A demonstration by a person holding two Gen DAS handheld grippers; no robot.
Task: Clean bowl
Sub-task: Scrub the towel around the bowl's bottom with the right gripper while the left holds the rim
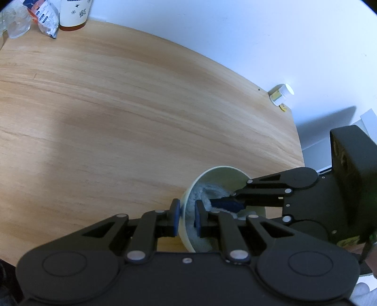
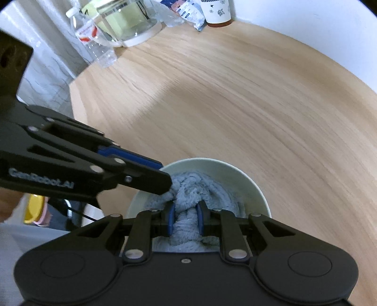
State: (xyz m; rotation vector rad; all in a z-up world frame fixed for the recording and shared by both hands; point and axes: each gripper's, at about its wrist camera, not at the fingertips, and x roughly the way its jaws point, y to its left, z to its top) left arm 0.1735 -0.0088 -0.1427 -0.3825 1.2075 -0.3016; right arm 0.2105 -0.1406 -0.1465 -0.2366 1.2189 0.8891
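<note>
A pale green bowl [image 2: 249,186] sits upright on the wood, its near wall pinched between my left tongs [image 1: 187,217]. A fluffy grey-blue cloth [image 2: 188,188] fills it, bunched between my right tongs [image 2: 186,220].

bowl [image 1: 188,226]: near side and base hidden behind the left gripper's [image 1: 187,216] body.
cloth [image 2: 188,188]: lower folds cut off by the right gripper [image 2: 186,220].
table [image 2: 235,106]: grain smeared by blur in the right wrist view.
cup [image 1: 73,14]: top cut off by the frame edge.
packet [image 1: 46,16]: print too small to read.
</note>
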